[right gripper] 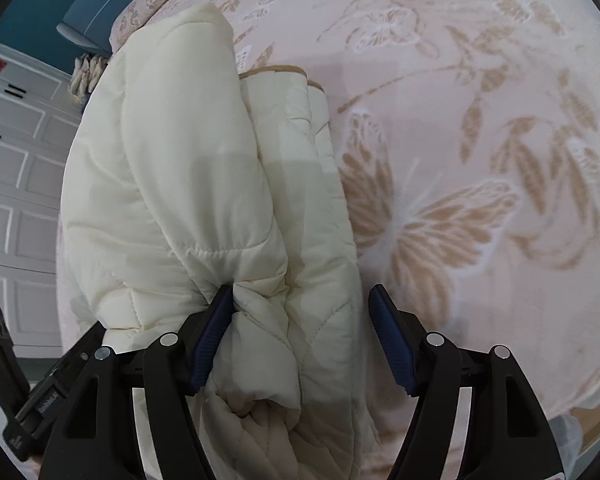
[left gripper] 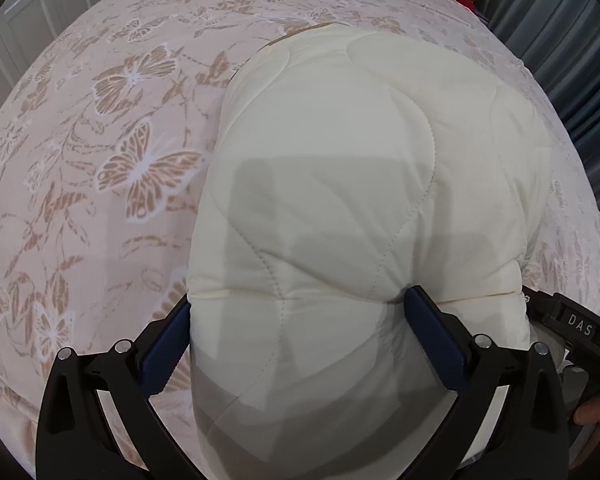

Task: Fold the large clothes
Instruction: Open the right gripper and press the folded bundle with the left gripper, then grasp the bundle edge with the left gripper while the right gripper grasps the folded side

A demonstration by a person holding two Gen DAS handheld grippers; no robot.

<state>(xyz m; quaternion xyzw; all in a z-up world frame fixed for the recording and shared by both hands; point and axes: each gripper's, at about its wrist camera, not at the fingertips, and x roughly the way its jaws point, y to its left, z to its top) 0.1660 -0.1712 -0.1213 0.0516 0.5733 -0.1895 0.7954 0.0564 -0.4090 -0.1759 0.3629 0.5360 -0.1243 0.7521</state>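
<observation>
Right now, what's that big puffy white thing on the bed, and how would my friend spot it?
Look at the pink bedspread with tan butterflies covering the bed. On it lies a cream quilted jacket, bunched up, with the left claw and the right claw around its near end. It's the only plain, puffy, stitched thing there; all around it is flat and patterned.
</observation>
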